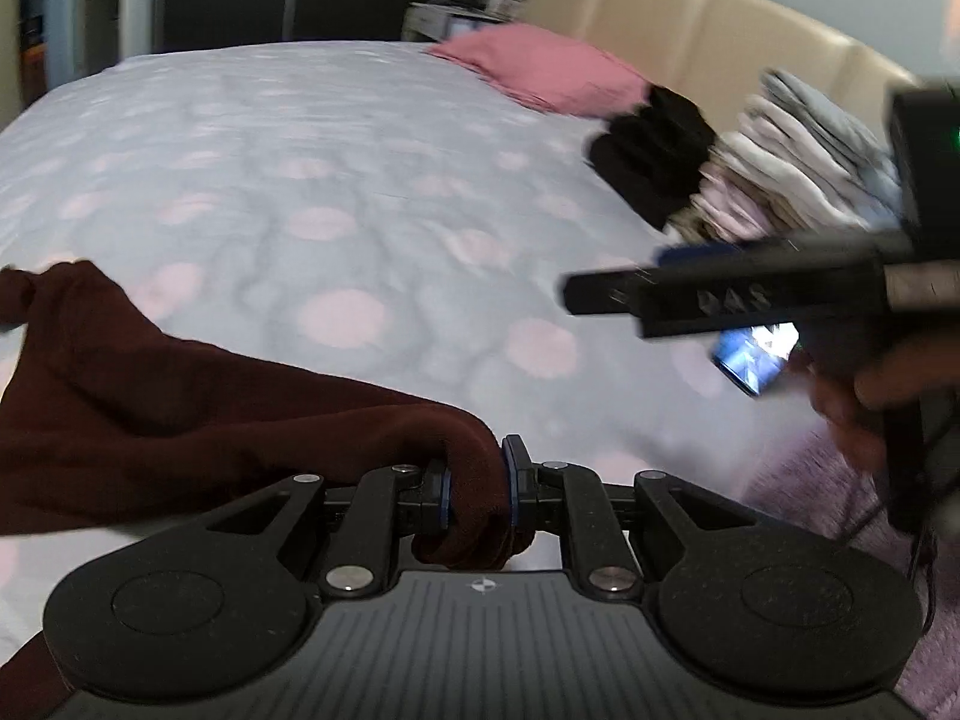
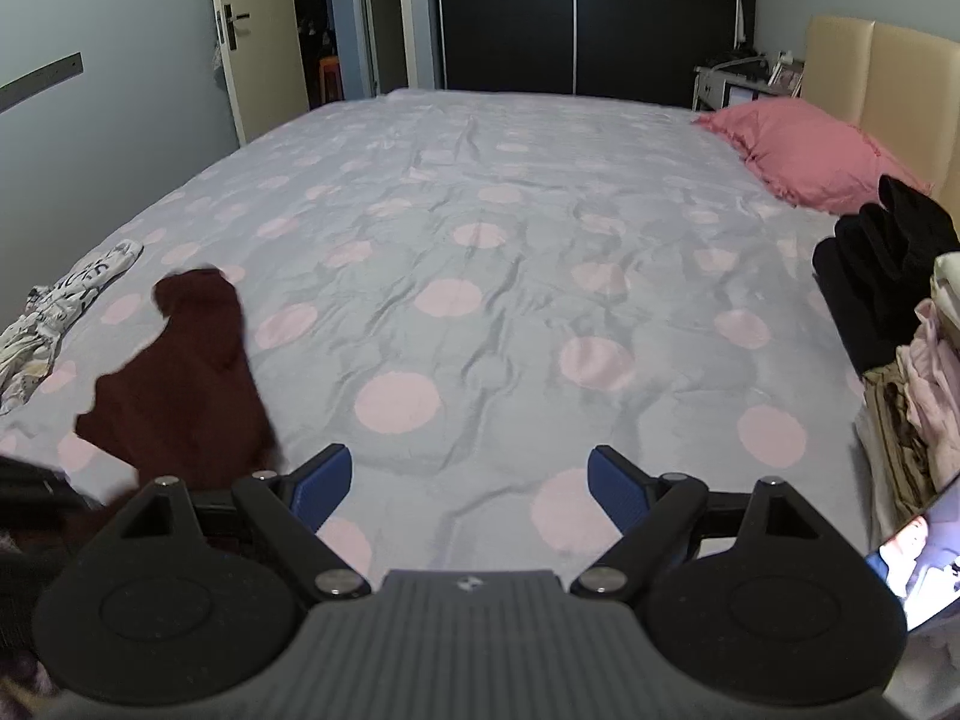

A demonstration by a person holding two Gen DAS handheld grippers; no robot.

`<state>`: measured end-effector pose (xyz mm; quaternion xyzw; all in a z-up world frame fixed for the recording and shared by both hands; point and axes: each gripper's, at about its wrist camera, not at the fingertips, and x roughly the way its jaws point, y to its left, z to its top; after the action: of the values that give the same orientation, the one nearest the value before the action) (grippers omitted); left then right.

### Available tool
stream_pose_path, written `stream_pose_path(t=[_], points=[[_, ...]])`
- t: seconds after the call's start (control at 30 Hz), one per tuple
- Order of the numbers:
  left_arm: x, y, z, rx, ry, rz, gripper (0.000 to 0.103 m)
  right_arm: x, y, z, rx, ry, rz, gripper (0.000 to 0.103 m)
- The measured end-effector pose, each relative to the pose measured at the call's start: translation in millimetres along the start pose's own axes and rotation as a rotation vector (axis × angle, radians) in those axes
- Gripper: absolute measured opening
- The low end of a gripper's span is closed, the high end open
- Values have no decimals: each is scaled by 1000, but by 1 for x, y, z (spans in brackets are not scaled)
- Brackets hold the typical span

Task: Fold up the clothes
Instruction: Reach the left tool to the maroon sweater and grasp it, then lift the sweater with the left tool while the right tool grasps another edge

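My left gripper [image 1: 477,489] is shut on a bunched edge of a dark maroon garment [image 1: 150,414], which trails off to the left above the bed. The same maroon garment [image 2: 180,384] appears blurred at the lower left of the right wrist view, over the spotted bedsheet [image 2: 480,252]. My right gripper [image 2: 468,489] stands open above the sheet with nothing between its blue pads [image 2: 321,483]. In the left wrist view the right gripper's body [image 1: 750,294] crosses the right side, held by a hand [image 1: 852,402].
Folded black clothes [image 2: 882,276] and a stack of pale folded clothes [image 2: 924,396] lie along the bed's right edge. A pink pillow [image 2: 804,150] rests by the beige headboard [image 2: 888,78]. A patterned white garment [image 2: 54,312] lies at the left. A lit phone screen [image 1: 756,357] shows.
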<state>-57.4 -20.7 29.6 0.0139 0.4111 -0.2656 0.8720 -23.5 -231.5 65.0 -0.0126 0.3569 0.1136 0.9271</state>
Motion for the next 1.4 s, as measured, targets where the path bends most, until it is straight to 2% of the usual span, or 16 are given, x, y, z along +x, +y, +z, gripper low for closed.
stream_pose_path(t=[0.07, 0.13, 0.2, 0.23, 0.33, 0.43, 0.53, 0.6, 0.77, 0.83, 0.93, 1.0, 1.23, 1.4], points=[[2, 0, -1, 0, 5, -1, 14, -3, -7, -4, -1, 29, 30, 79], [-4, 10, 3, -25, -3, -8, 14, -4, -11, -13, -8, 49, 66, 78], [-18, 15, 11, -8, -35, 14, 14, -1, -10, -23, -26, 68, 107, 65], [-26, 18, 15, 1, -52, 26, 14, 2, -8, -28, -38, 82, 131, 65], [-56, 43, 31, -5, -93, 114, 14, 8, 7, -38, -95, 107, 178, 63], [-72, 84, 47, -42, -109, 258, 14, 10, 25, -39, -159, 116, 204, 62], [-78, 132, 54, -115, -86, 351, 14, 13, 37, -36, -187, 122, 223, 62], [-75, 160, 53, -157, -58, 401, 15, 16, 45, -33, -215, 128, 230, 62], [-59, 213, 36, -239, 14, 464, 18, 29, 63, -23, -283, 147, 245, 60], [-55, 229, 27, -278, 45, 458, 20, 38, 70, -17, -307, 152, 261, 55], [-60, 244, 15, -344, 50, 425, 26, 51, 85, -10, -345, 153, 290, 47], [-64, 246, 10, -342, 44, 405, 29, 59, 96, -5, -370, 150, 318, 43], [-65, 252, 4, -347, 17, 343, 28, 79, 149, 14, -480, 89, 437, 42], [-67, 251, 8, -336, -6, 296, 26, 100, 181, 29, -535, 47, 449, 41]])
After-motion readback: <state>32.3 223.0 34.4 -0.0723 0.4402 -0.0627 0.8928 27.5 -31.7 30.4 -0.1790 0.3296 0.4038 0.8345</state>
